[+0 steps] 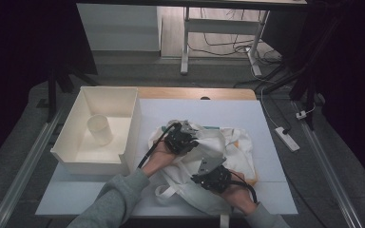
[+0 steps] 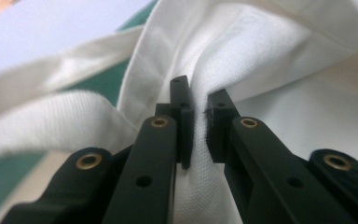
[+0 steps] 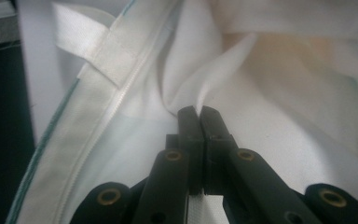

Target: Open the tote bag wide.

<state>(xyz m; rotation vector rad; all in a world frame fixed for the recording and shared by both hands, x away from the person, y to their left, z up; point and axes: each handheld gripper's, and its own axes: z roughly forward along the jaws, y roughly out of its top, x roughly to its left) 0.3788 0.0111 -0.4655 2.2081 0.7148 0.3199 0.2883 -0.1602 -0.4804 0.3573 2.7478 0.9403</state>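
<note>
Tray [image 1: 128, 121], white, stood at the surface's [image 1: 76, 197] left and held one upright cup [image 1: 100, 129]. Right of it a crumpled white cloth bag [image 1: 228, 142] lay, long axis running left to right. Left gripper [image 1: 186, 135] and right gripper [image 1: 208, 176] had fingers clamped on its fabric. Cables crossed the floor [image 1: 228, 71] beyond.

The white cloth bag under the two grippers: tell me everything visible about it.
The white cloth bag looks like woven cotton, with flat webbing handles and a stitched hem. It lies crumpled and bunched on the white table sheet, right of the tray. A greenish edge shows beneath it, and a tan patch shows at its right side. The left gripper pinches a ridge of its fabric; the right gripper is shut on another fold nearer the person.
</note>
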